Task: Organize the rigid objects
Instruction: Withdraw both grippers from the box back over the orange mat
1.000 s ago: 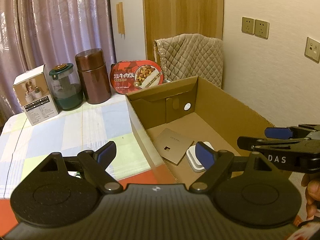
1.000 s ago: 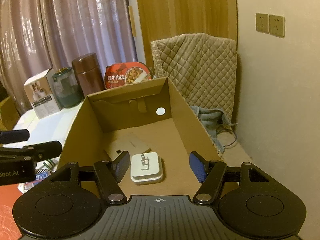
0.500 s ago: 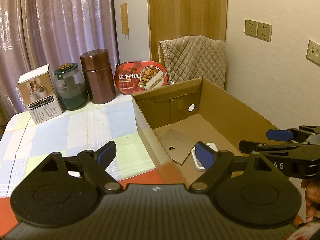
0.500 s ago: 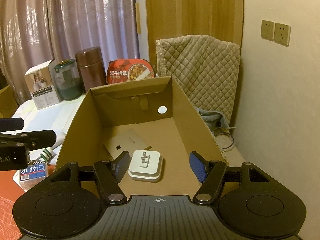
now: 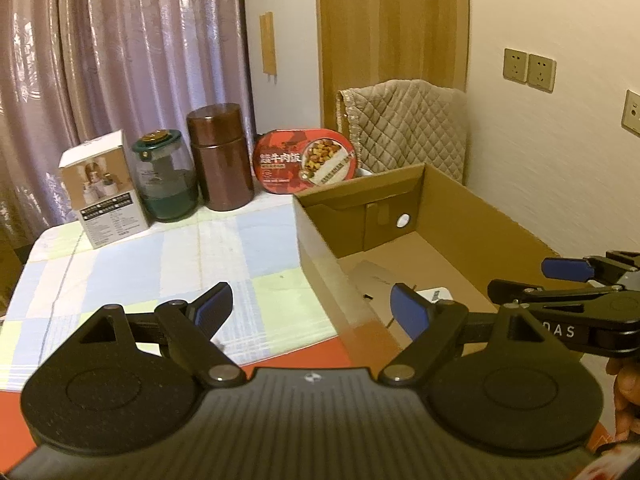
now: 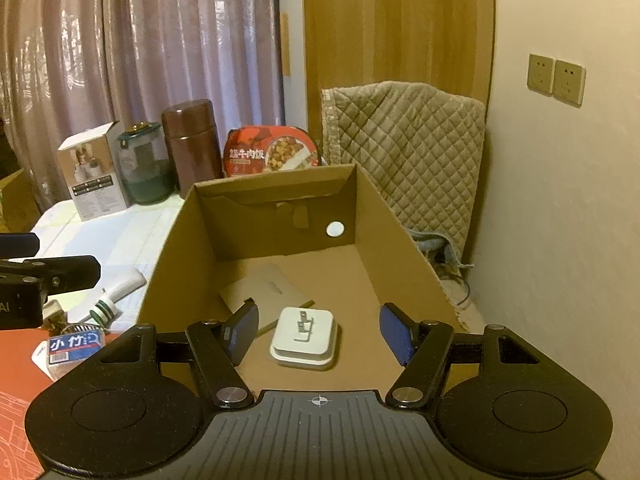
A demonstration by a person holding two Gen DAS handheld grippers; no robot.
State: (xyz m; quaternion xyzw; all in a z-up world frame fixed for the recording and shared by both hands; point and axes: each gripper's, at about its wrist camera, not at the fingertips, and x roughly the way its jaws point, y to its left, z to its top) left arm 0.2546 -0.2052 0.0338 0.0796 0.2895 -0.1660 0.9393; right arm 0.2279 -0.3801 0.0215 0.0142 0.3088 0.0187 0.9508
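- Left gripper (image 5: 308, 306) sits low centre of its own view, tilted downward over the checked tablecloth (image 5: 160, 264) and the near wall of the cardboard box (image 5: 472, 216); jaws spread, nothing between them
- Right gripper (image 6: 318, 330) points down into the box from the bottom of its view, jaws apart and empty
- White plug adapter (image 6: 303, 336) lies on the box floor at lower centre, beside a flat tan card (image 6: 272, 284)
- A hand (image 5: 626, 392) shows at the right edge of the left view

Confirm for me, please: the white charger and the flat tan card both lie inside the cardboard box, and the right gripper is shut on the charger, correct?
Not quite. The right gripper is open: in the right wrist view its pads stand apart on either side of the white charger without touching it. The charger and the flat tan card do lie inside the cardboard box.
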